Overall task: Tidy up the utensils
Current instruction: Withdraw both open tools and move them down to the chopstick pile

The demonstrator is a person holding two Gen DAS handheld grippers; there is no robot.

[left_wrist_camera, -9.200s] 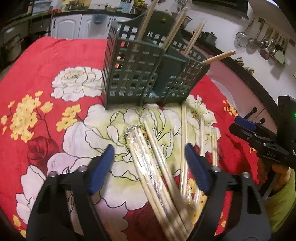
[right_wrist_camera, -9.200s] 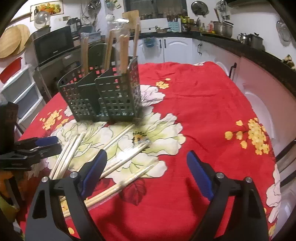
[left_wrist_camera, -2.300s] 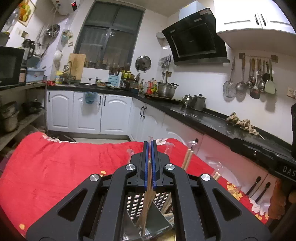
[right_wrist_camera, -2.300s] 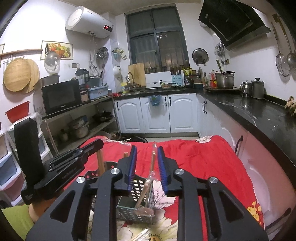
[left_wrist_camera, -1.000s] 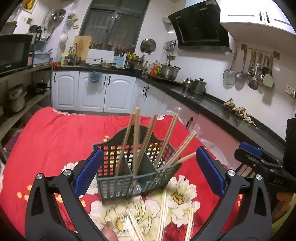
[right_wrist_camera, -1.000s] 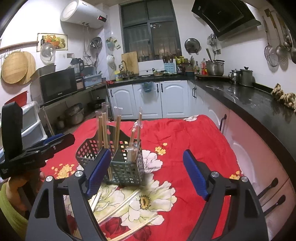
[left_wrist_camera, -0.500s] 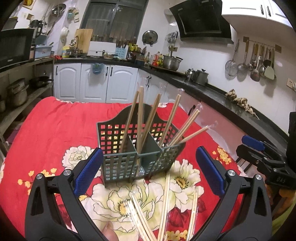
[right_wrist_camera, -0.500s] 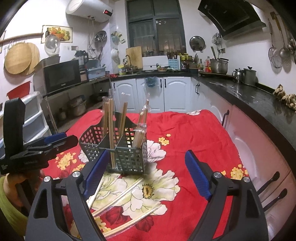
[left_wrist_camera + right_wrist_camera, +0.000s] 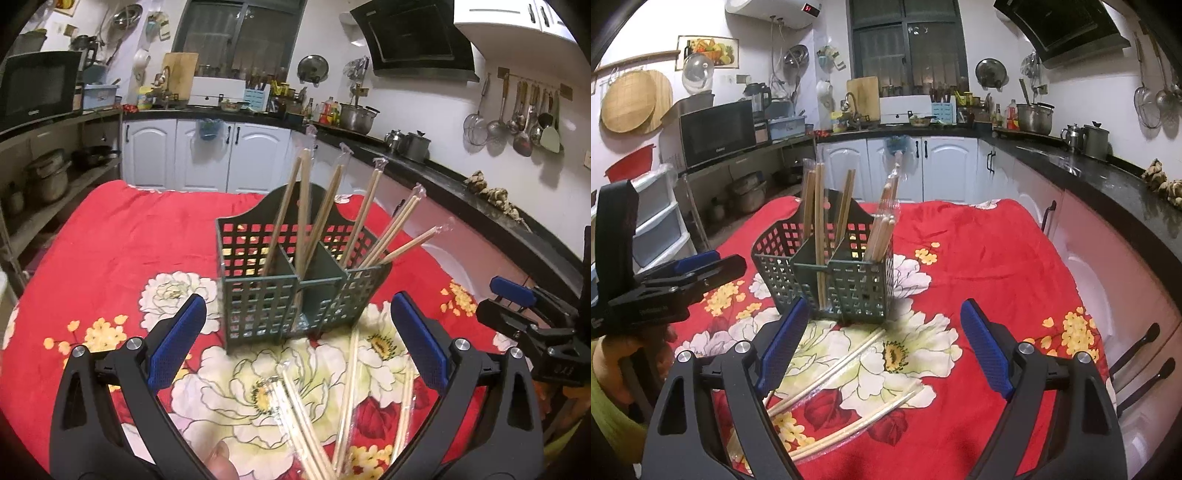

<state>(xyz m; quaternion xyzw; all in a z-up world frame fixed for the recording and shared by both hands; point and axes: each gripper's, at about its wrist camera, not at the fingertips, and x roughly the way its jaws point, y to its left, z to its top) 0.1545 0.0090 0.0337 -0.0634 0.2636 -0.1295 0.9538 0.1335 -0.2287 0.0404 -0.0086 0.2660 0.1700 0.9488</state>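
I'm holding both the left gripper (image 9: 297, 339) and right gripper (image 9: 882, 345) wide open and empty, hovering near the dark green slotted plastic caddy (image 9: 295, 288); loose wrapped wooden chopsticks (image 9: 846, 363) are lying just in front of it.

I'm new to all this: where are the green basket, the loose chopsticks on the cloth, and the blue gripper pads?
green basket (image 9: 258, 306), left wrist view, front grid wall.
loose chopsticks (image 9: 827, 373), right wrist view, mid-shaft.
blue gripper pads (image 9: 982, 349), right wrist view, right pad's face.

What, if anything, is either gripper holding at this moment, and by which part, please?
Nothing is held. The left gripper and right gripper both stand wide open above the wrapped chopsticks lying on the tablecloth, with nothing between their pads.
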